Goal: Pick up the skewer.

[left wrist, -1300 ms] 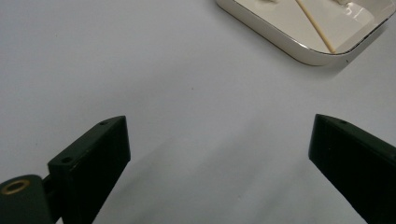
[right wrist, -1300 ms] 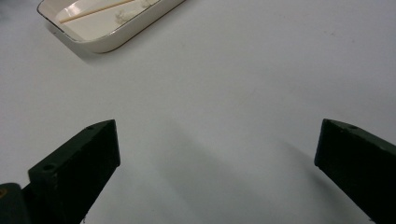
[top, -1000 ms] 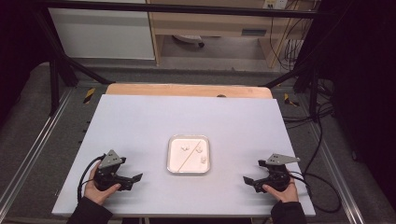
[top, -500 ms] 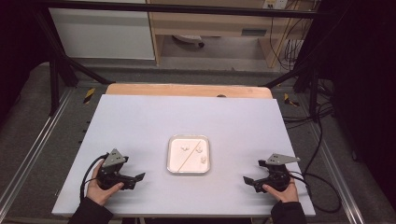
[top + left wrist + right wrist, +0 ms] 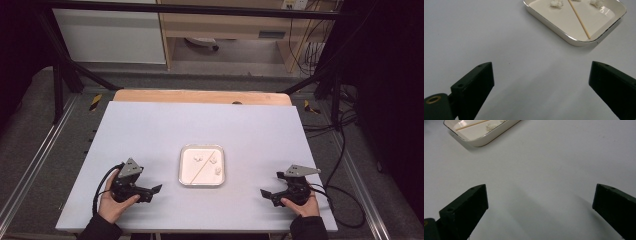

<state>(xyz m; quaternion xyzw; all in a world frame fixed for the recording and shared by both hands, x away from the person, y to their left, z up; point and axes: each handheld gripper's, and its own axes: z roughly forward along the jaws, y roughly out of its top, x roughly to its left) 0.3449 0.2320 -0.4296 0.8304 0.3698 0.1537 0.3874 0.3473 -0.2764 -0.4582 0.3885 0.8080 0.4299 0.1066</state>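
Tray (image 5: 201, 166) w/ stick (image 5: 201, 167), cotton bits (image 5: 216, 171) — untouched. Left tongs (image 5: 156, 190), right tongs (image 5: 265, 193) wide open, empty — work not begun.

Around my bench: the fixed surroundings, seen from the high view.

My pale grey bench (image 5: 150, 135) has a bare wooden strip (image 5: 200, 96) along its 12 o'clock edge. Beyond it at 12 o'clock I see a wooden shelf unit (image 5: 235, 25), with a white cabinet (image 5: 112, 35) at 11 o'clock. Black frame bars (image 5: 65, 55) slant down at 10 and 2 o'clock, loose black cables (image 5: 345, 145) trail over grey floor matting (image 5: 30, 130) at 3 o'clock, and yellow-black hazard tape (image 5: 95, 101) marks both far corners.
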